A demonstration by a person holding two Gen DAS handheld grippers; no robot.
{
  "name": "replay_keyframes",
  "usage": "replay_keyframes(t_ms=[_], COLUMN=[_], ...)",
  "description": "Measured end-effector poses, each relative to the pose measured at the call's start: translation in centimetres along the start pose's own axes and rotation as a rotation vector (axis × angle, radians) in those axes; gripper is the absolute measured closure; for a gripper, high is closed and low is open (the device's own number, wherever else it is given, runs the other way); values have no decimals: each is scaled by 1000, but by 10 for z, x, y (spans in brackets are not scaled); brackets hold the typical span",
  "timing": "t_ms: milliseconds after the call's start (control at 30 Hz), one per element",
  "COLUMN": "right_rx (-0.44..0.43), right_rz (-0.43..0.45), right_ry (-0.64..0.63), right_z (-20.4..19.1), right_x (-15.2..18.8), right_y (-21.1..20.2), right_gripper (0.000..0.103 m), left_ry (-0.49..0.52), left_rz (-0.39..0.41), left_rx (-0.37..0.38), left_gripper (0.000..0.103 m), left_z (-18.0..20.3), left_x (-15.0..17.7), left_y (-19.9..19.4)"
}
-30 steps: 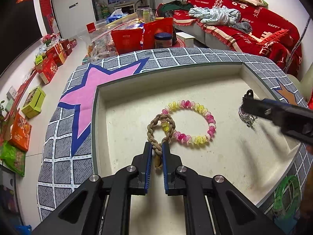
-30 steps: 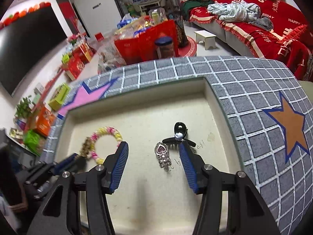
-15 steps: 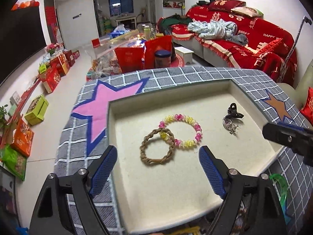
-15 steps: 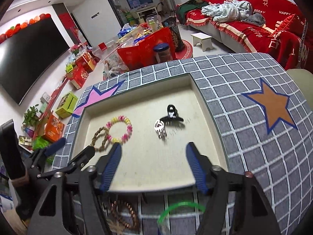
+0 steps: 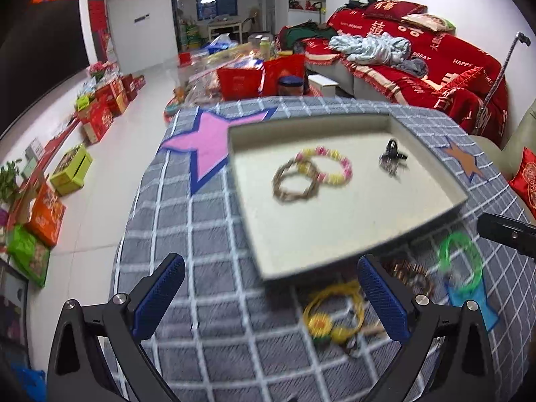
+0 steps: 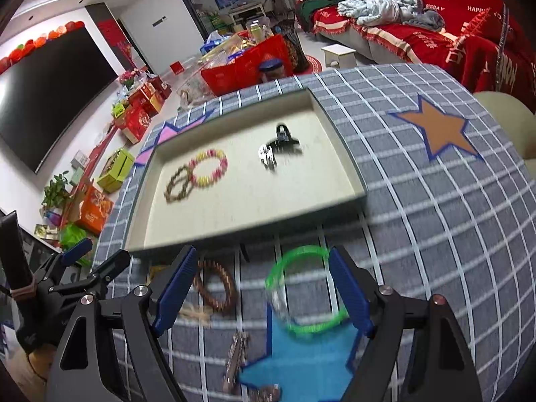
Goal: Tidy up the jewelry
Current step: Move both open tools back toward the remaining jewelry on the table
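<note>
A shallow beige tray (image 5: 335, 227) (image 6: 234, 214) holds a brown braided ring (image 5: 294, 184) (image 6: 177, 184), a pink-yellow bead bracelet (image 5: 330, 165) (image 6: 208, 167), a black hair claw (image 5: 392, 149) (image 6: 283, 137) and a silver charm (image 6: 267, 155). In front of the tray lie a green bangle (image 5: 460, 261) (image 6: 306, 288), a brown bead bracelet (image 5: 410, 274) (image 6: 216, 288) and a yellow flower bracelet (image 5: 333, 315). My left gripper (image 5: 271, 298) is open and empty, before the tray's near edge. My right gripper (image 6: 261, 291) is open around the green bangle, above it.
The tray sits on a grey checked cloth (image 5: 187, 234) with pink (image 5: 207, 140), orange (image 6: 439, 130) and blue (image 6: 301, 361) stars. A silver hair clip (image 6: 236, 358) lies by the blue star. Red sofa (image 5: 418, 60) and boxes stand beyond.
Both grippers have pulled back from the tray toward its near edge. The left let go of the braided ring, which lies in the tray. The right now hovers over the green bangle.
</note>
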State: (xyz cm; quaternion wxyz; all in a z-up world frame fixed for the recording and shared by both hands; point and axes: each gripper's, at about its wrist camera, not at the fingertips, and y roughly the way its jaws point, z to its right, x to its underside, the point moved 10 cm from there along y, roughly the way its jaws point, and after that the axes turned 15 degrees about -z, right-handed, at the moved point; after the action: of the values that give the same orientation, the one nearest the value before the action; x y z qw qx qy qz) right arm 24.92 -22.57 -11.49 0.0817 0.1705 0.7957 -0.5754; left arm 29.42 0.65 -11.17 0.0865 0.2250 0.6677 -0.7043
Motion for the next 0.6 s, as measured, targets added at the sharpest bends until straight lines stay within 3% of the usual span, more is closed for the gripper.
replay_keyframes(t_ms=[100,267,600], right_rx=[5,32,106], right_rz=[-16,-33,-68], right_ry=[1,-7,-26], right_z=[2,5,11], right_x=[17,42,97], right_y=[2,5,10], right_gripper=[20,20,20], left_ry=[5,-12,-38], left_rz=[-47,-88,-126], left_rx=[32,26,38], left_gripper=[0,0,0], left_z=[-1,-4,-4], left_x=[17,38,53], left_y=[6,15,25])
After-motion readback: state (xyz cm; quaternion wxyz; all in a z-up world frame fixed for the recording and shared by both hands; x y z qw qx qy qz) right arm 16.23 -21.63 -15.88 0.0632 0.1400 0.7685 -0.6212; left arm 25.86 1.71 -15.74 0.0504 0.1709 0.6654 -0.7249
